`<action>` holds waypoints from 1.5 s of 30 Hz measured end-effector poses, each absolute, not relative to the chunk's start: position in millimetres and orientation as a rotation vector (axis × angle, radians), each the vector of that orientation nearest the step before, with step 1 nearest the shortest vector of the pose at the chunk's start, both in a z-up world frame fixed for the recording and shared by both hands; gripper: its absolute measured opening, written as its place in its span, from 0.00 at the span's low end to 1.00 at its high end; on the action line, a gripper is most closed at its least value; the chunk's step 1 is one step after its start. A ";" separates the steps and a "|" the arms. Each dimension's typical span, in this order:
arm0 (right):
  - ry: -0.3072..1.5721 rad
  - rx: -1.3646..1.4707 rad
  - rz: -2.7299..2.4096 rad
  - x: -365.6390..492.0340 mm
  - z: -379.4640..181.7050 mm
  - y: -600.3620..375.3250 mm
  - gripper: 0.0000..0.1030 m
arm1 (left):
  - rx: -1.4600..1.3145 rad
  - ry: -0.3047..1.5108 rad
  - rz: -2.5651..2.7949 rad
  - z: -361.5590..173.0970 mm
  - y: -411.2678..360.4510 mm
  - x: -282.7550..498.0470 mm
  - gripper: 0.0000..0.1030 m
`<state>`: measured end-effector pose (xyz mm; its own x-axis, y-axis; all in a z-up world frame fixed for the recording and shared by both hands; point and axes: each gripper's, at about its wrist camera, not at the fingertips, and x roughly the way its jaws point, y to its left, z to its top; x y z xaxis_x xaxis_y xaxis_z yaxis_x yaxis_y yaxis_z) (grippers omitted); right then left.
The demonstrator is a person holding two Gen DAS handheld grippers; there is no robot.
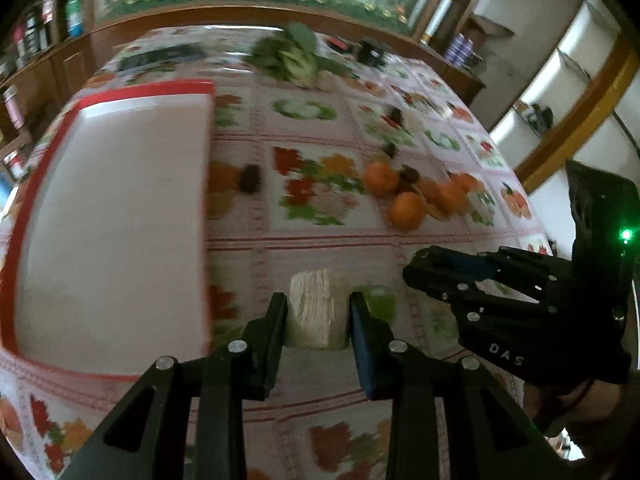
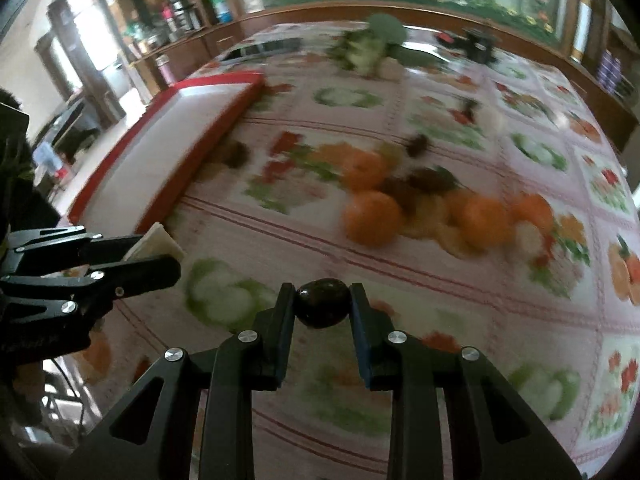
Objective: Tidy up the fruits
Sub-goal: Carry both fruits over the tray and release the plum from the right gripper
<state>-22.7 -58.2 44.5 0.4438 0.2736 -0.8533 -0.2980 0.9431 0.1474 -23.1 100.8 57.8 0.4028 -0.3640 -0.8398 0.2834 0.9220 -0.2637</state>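
Note:
My left gripper [image 1: 319,312] is shut on a pale, ridged white chunk [image 1: 316,308], held above the patterned tablecloth. My right gripper [image 2: 320,306] is shut on a small dark, glossy round fruit [image 2: 321,303]. Each gripper shows in the other's view: the right gripper [image 1: 416,270] at the right, the left gripper [image 2: 172,256] at the left with the white chunk [image 2: 158,242] in it. Several oranges [image 1: 406,208] [image 2: 374,216] lie in a loose pile mid-table with dark spiky fruits [image 1: 250,178] [image 2: 418,144] and pale yellowish pieces around them. The picture is blurred by motion.
A white tray with a red rim [image 1: 144,90] [image 2: 216,80] lies on the left of the table. Leafy greens [image 1: 292,56] [image 2: 372,44] and a small black object [image 1: 372,52] sit at the far edge. Wooden cabinets and shelves surround the table.

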 end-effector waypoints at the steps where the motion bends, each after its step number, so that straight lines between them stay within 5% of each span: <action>1: 1.052 -0.032 0.368 -20.6 45.4 -51.2 0.26 | -0.093 1.073 -0.390 59.7 111.4 -23.0 0.33; 18: 1.054 -0.141 0.641 16.5 46.4 116.2 0.26 | -0.203 1.065 -0.050 46.4 265.0 -3.0 0.33; 36: 1.110 -0.194 0.629 16.2 27.0 145.1 0.28 | -0.151 1.135 -0.001 23.0 272.1 10.1 0.34; 45: 1.082 -0.214 0.611 2.5 33.2 141.6 0.34 | -0.188 1.134 0.026 25.5 272.8 1.7 0.44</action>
<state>2.5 141.6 33.2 0.3246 0.3604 -0.8745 -0.5625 0.8169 0.1279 1.7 272.8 25.6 0.4246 -0.0750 -0.9022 -0.1156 0.9839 -0.1362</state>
